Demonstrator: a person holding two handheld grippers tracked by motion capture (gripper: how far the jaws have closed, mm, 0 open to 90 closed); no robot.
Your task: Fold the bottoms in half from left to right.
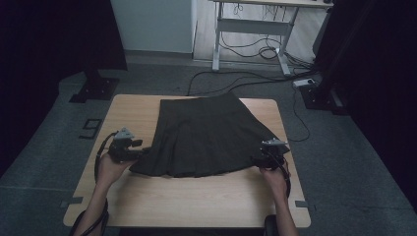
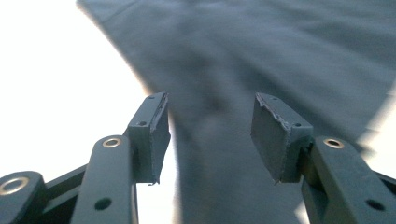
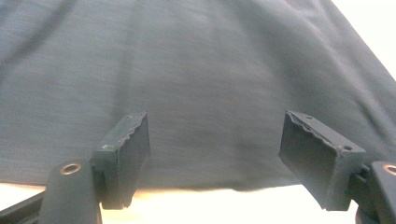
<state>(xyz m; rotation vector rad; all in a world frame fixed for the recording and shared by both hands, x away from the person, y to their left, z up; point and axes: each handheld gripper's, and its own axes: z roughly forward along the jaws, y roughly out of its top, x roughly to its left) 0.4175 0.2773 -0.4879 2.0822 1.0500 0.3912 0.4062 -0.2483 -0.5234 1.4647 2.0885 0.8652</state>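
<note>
High view: a dark pleated skirt [image 1: 206, 137] lies flat on the wooden desk [image 1: 196, 196], waistband toward the far edge, hem toward the person, long axis running near to far. Left gripper [image 1: 129, 149] and right gripper [image 1: 269, 153] sit at the hem corners, jaws spread, gripping nothing.

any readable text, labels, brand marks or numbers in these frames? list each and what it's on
None readable.
The skirt shows no tag or print in the high view or either gripper view.
The left gripper and right gripper show bare black jaws, no markings.
The table is plain wood.
The small white box on the floor is too small to tell if it carries text.
</note>
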